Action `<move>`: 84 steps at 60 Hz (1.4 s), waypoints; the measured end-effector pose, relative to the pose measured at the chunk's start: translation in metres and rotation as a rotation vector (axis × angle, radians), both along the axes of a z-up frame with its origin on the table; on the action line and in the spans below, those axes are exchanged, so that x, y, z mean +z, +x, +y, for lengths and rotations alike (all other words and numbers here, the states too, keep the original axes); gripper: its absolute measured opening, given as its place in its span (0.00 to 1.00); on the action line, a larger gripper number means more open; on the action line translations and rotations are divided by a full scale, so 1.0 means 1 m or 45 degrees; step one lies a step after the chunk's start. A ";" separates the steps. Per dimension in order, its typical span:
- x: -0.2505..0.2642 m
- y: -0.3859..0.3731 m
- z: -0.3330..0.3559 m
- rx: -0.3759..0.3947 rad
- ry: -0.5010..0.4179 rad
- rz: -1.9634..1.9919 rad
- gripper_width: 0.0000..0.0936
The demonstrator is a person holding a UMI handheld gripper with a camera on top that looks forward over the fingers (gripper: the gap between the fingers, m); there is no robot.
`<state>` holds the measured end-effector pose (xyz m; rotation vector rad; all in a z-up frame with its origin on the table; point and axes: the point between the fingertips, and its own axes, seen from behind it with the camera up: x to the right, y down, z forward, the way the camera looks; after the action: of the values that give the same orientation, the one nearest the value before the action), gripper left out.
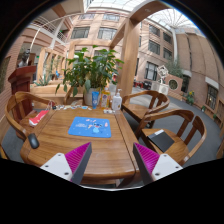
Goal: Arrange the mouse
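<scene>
Holding my gripper (112, 160) released above a round wooden table (100, 150), I see a rectangular blue pad (90, 127) at centre, a dark oval mouse (33, 141) lower left.

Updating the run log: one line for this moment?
gripper: open, empty | mouse: table, beyond left finger | mouse pad: bare, ahead

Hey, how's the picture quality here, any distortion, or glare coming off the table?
Gripper view: strong fisheye bending, so the building fronts curve inward; daylight is soft and even, with a mild sheen on the wooden table near the blue mouse pad; the open gripper sits nearest, and the small dark mouse shows little detail.
</scene>
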<state>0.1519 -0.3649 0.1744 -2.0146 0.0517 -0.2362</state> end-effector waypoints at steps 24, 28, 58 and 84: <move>-0.125 -0.130 -0.025 0.255 -0.243 0.066 0.91; -0.137 -0.173 -0.022 0.343 -0.261 0.082 0.91; -0.176 -0.383 0.102 0.651 -0.216 0.041 0.91; -0.187 -0.420 0.154 0.680 -0.234 0.154 0.50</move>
<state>-0.2676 -0.2105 -0.0125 -2.1411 -0.4410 0.2282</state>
